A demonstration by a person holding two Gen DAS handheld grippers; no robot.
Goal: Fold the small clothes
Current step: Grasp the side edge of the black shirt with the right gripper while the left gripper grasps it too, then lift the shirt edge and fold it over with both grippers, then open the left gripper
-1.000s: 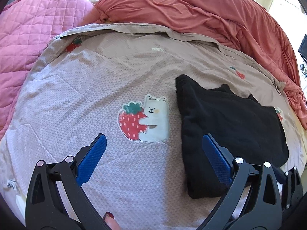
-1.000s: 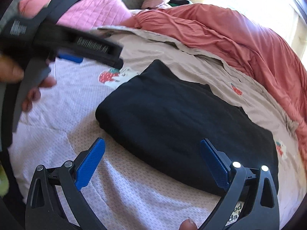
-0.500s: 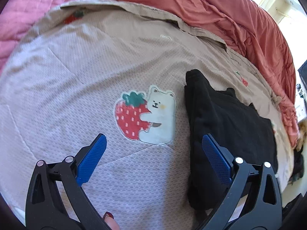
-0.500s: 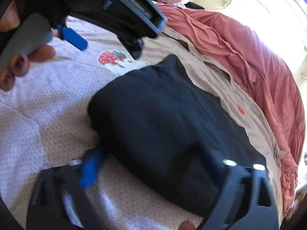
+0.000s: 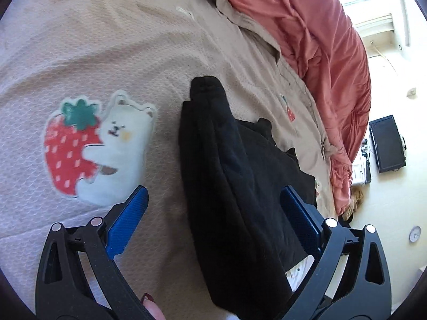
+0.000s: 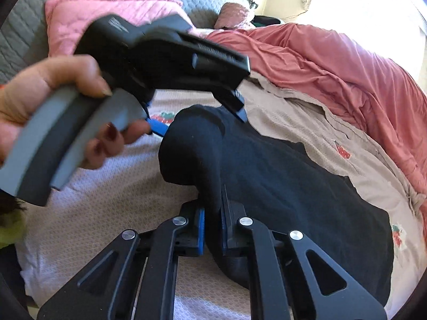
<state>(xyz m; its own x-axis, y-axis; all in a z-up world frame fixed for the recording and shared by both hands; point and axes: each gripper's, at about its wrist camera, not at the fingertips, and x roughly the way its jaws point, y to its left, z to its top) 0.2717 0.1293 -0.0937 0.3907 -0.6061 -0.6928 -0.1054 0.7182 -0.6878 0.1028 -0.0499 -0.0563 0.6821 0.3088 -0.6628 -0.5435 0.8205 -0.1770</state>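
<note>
A folded black garment [image 5: 240,176] lies on the beige bedspread [image 5: 112,40]. My left gripper [image 5: 213,213] is open, its blue pads straddling the garment's left folded edge. In the right wrist view my right gripper [image 6: 212,229] is shut on the near edge of the black garment [image 6: 280,186], which bunches up between the pads. The left gripper [image 6: 197,117] also shows there, held by a hand, open over the garment's far corner.
A strawberry-and-bear patch [image 5: 93,144] is printed on the bedspread left of the garment. A salmon duvet [image 5: 320,42] is bunched along the far side. A pink pillow [image 6: 88,18] lies at the head. A black monitor [image 5: 387,144] stands beyond the bed.
My right gripper has closed on the garment's near edge. My left gripper has moved right and forward, from beside the garment to straddling its folded edge.
</note>
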